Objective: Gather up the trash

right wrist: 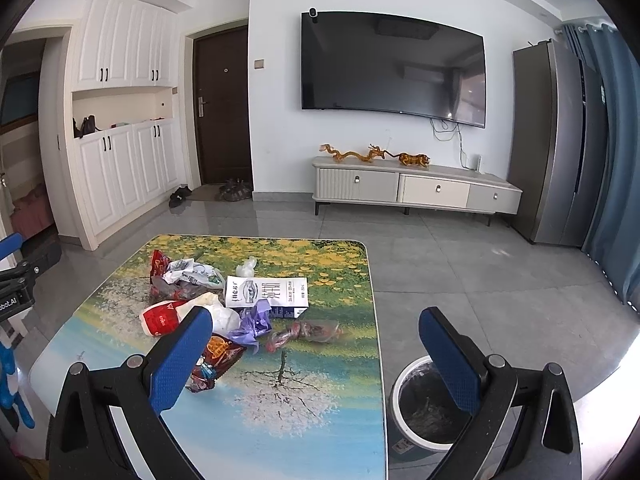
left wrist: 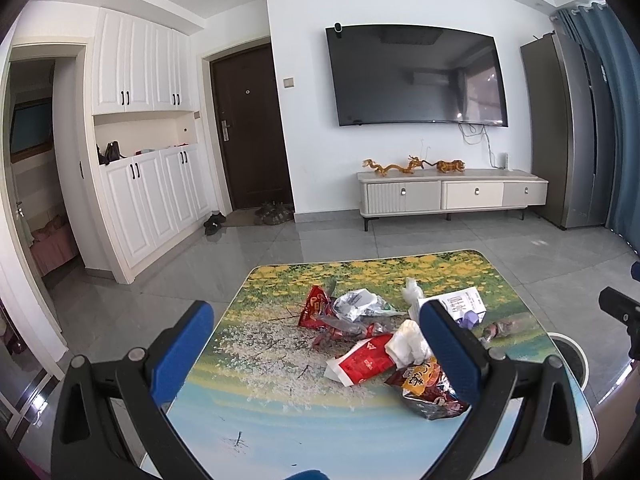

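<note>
Nothing seems collected yet: the trash (right wrist: 224, 312) lies heaped on the tabletop (right wrist: 320, 400) beside the bin (right wrist: 400, 392); both claws (left wrist: 316, 356) (right wrist: 316, 360) gape, empty.

The worktop (right wrist: 320, 420) is printed like a painting: yellow flowers, green grass, pale blue water, a white blossom tree. On it sit red wrappers (right wrist: 160, 320), a white carton (right wrist: 267, 292) with dark print, a purple scrap (right wrist: 252, 326) and a brown-orange snack bag (right wrist: 214, 360). Both tools have blue pads (left wrist: 448, 348) on black frames. The bin (right wrist: 400, 412) is white-rimmed with a black liner.
</note>
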{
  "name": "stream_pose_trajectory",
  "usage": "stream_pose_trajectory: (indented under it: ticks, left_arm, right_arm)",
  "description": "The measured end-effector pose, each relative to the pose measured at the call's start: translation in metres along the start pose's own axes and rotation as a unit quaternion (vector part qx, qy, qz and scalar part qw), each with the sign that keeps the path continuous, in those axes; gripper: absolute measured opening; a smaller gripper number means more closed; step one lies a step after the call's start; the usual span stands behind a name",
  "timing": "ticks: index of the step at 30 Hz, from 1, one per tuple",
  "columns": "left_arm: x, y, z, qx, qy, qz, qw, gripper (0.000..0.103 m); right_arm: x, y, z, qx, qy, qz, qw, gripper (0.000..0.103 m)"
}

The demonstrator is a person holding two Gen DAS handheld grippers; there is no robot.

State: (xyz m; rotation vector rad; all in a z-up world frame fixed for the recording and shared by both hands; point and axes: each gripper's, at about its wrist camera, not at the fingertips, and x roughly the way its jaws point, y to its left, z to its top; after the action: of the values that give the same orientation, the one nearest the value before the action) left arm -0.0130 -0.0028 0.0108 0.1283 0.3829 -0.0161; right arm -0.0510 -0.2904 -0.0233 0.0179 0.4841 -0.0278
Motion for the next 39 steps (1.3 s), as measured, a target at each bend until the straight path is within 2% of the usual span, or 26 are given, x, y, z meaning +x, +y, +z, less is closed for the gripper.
stream_pose_trajectory:
  ticks: [12, 23, 39]
  left_arm:
    - [0.01, 0.003, -0.003, 0.0, 0.034, -0.015, 0.9993, 0.103]
    - [0.008, 0.008, -0.002, -0.006, 0.036, -0.017, 0.9992, 0.103]
    - [0.013, 0.024, -0.001, -0.049, 0.051, -0.037, 0.9968, 0.103]
  right_arm:
    - [0.0, -0.004, -0.001, 0.014, 0.0, -0.002, 1.0, 0.103]
    - [0.0, -0.009, -0.001, 0.027, -0.007, 0.003, 1.0, 0.103]
    - [0.002, -0.01, -0.004, 0.034, -0.003, 0.012, 0.999, 0.103]
